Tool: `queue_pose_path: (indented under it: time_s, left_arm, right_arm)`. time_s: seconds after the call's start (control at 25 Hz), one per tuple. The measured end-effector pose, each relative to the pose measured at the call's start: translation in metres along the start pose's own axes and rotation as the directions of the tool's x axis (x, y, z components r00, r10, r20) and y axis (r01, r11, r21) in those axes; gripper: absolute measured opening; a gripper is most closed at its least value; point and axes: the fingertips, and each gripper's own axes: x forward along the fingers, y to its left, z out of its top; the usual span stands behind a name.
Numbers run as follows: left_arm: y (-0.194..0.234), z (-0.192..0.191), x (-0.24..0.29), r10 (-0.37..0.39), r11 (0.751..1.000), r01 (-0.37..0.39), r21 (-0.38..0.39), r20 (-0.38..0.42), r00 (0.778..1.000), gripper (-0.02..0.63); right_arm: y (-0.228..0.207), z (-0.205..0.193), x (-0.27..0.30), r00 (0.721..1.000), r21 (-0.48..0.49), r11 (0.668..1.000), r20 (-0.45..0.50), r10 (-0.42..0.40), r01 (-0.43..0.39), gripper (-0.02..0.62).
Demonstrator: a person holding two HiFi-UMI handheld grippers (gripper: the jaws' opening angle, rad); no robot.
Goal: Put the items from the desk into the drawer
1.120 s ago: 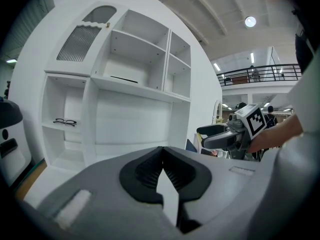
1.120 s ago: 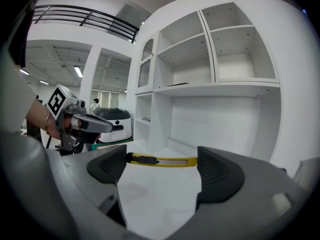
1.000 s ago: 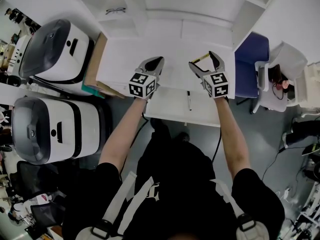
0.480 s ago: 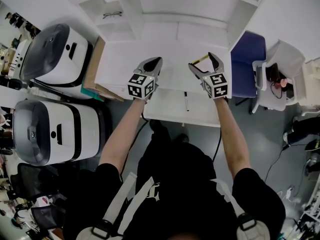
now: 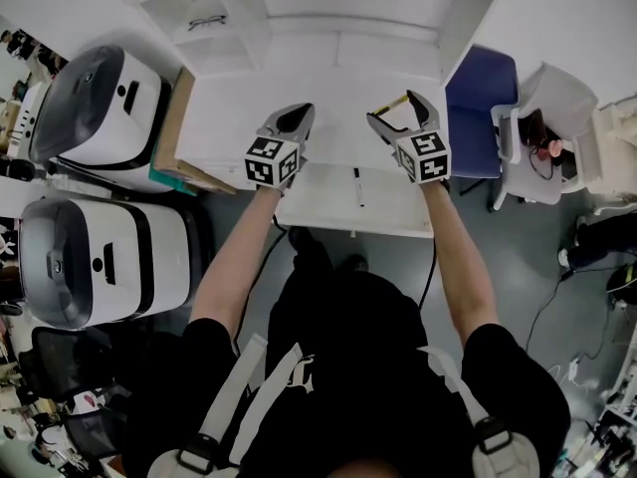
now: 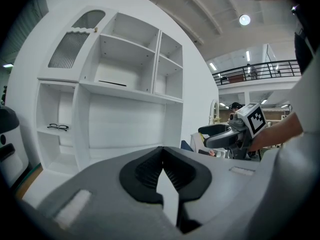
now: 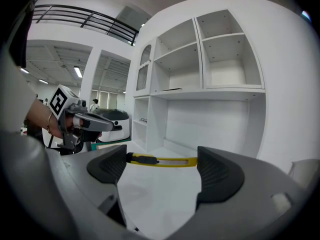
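White shelved worktop (image 5: 239, 118) | left hand-held gripper (image 5: 305, 112): closed, empty | right hand-held gripper (image 5: 395, 109): clamps cutter (image 7: 170, 161) end to end, over worktop's right side | cutter: likely light, stiff, slick, may pivot; mid-body hold looks safer | drawer (image 5: 318, 209): open, near edge

Desk (image 5: 249, 118) white; hutch shelves (image 6: 125, 59) behind the desk white too. Drawer (image 5: 318, 205) at the desk's front edge white, with a black pen (image 5: 357, 186) in it. Utility knife (image 7: 172, 161): yellow body, black slider. Left gripper (image 5: 299, 114) and right gripper (image 5: 394, 110): grey shells, black ribbed pads, black-on-white square markers on the cubes. Left of the desk: two white machines (image 5: 100, 98) with grey lids and black bands, and a brown board (image 5: 174, 118) with a teal edge. Right of the desk: blue chair (image 5: 478, 98). Black glasses (image 5: 206, 22) on a shelf behind the desk. Person's top (image 5: 348, 366) black with white straps. Floor (image 5: 498, 257) grey.
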Motion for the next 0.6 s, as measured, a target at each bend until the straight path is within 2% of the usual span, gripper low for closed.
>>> queue_pose_path:
  time_s: [0.6]
  left_arm:
    - [-0.031,-0.015,-0.005,-0.018,1.000,0.018,-0.009,-0.007,1.000,0.005]
  right_arm:
    - [0.006,-0.025,-0.032,0.999,0.004,1.000,-0.033,0.004,-0.003,0.442]
